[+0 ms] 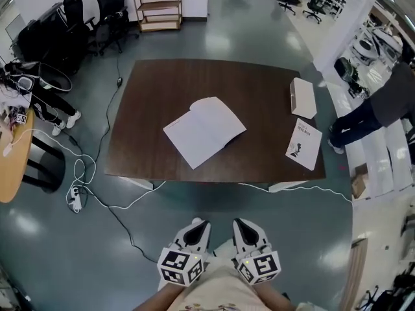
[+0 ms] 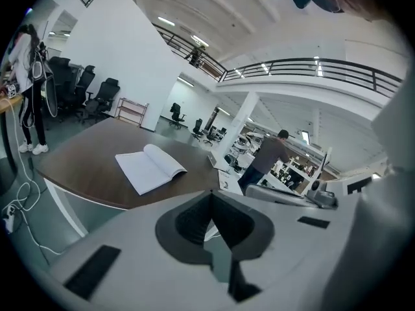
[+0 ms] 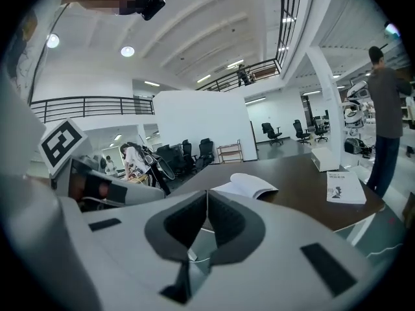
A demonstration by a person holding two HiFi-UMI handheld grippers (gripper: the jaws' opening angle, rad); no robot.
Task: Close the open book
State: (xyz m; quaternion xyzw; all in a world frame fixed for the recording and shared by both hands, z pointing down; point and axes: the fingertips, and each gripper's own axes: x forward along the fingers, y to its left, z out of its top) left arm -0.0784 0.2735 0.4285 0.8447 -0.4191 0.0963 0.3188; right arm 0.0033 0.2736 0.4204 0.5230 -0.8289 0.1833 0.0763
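Note:
An open white book [image 1: 204, 130] lies face up in the middle of a dark brown table [image 1: 155, 83]; the left gripper view shows the book [image 2: 149, 167], and so does the right gripper view [image 3: 246, 186]. Both grippers sit side by side near the person's body, well short of the table's near edge. My left gripper [image 1: 198, 223] is shut with nothing between its jaws. My right gripper [image 1: 240, 223] is shut and empty too. Neither touches the book.
A closed white book [image 1: 303, 97] and a thin booklet [image 1: 304, 143] lie at the table's right end. A person [image 1: 379, 109] bends over right of the table. White cables [image 1: 84, 180] trail on the floor at left. Office chairs [image 1: 104, 11] and a shelf cart [image 1: 159, 6] stand beyond.

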